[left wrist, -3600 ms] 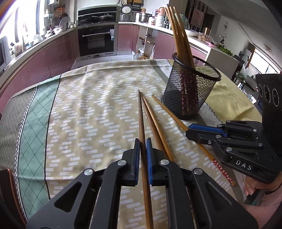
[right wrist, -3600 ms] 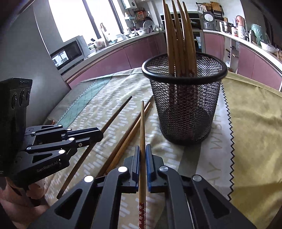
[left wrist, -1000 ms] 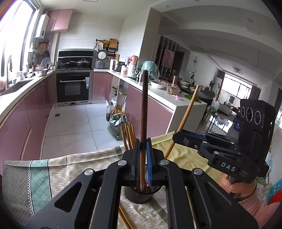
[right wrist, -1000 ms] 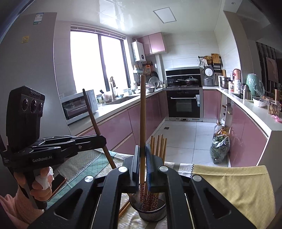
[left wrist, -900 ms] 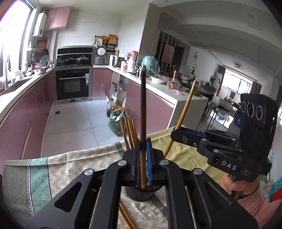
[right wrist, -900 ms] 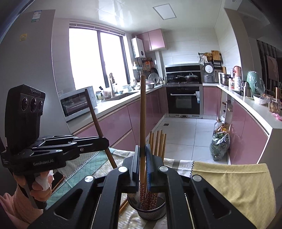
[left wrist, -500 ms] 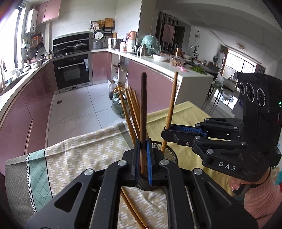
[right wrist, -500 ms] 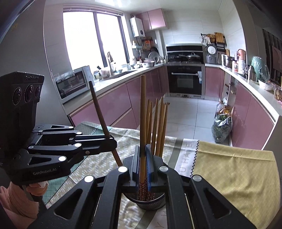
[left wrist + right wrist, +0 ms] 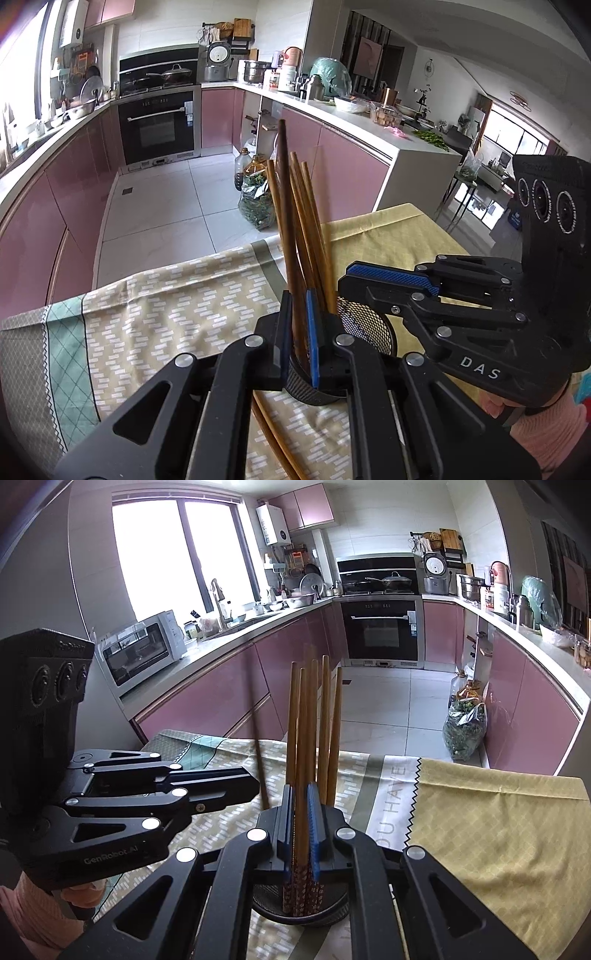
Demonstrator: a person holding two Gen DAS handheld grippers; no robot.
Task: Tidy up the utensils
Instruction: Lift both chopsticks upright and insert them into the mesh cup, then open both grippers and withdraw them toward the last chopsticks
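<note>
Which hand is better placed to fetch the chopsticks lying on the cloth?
Left, probably: the loose chopsticks lie just below the left gripper, beside the mesh cup; the right gripper sits across the cup from them.

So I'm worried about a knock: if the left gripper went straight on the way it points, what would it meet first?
Probably the mesh holder and its standing chopsticks, right beyond the left gripper; depth is unclear.

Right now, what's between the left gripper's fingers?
Between the fingers of the left gripper stands a dark chopstick, reaching down into the black mesh holder. The left wrist view shows it.
</note>
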